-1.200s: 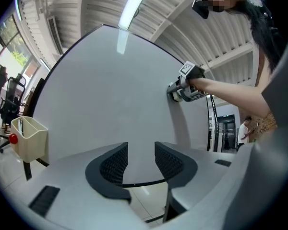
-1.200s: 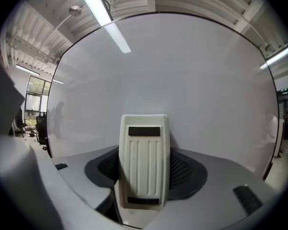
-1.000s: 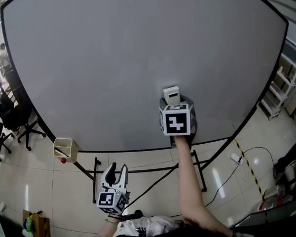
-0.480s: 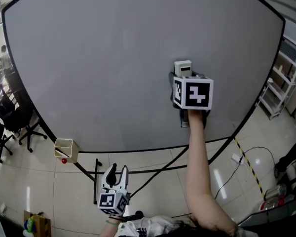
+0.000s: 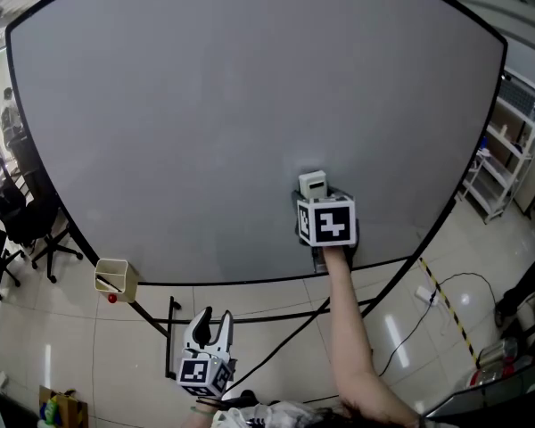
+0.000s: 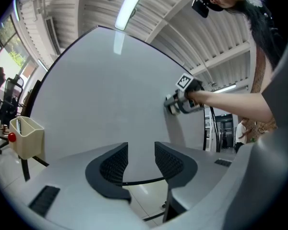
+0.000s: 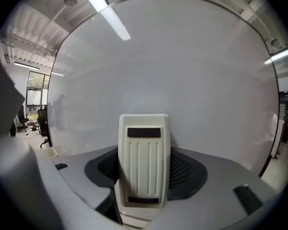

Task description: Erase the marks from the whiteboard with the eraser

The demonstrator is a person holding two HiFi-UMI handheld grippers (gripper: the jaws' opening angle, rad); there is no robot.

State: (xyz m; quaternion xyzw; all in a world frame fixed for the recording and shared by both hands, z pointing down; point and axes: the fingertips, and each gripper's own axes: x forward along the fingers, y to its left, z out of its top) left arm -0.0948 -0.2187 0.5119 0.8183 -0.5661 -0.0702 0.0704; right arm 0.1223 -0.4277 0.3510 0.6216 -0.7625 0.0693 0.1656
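The whiteboard [image 5: 205, 114] fills most of the head view and looks plain grey-white, with no marks that I can see. My right gripper [image 5: 316, 205] is shut on the cream eraser [image 5: 312, 184], which is pressed against the board's lower right part. In the right gripper view the eraser [image 7: 144, 159] stands upright between the jaws, the board [image 7: 182, 71] right behind it. My left gripper [image 5: 209, 325] hangs low below the board's bottom edge, open with nothing between its fingers [image 6: 114, 164].
A small beige holder [image 5: 116, 280] with a red ball under it is fixed at the board's lower left corner. The black stand frame [image 5: 276, 315] runs under the board. Office chairs [image 5: 9, 221] are at the left, white shelving [image 5: 504, 150] at the right.
The right gripper with the eraser rose up and to the right along the board, then came back down and left to about where it began. The left gripper stayed low and open.
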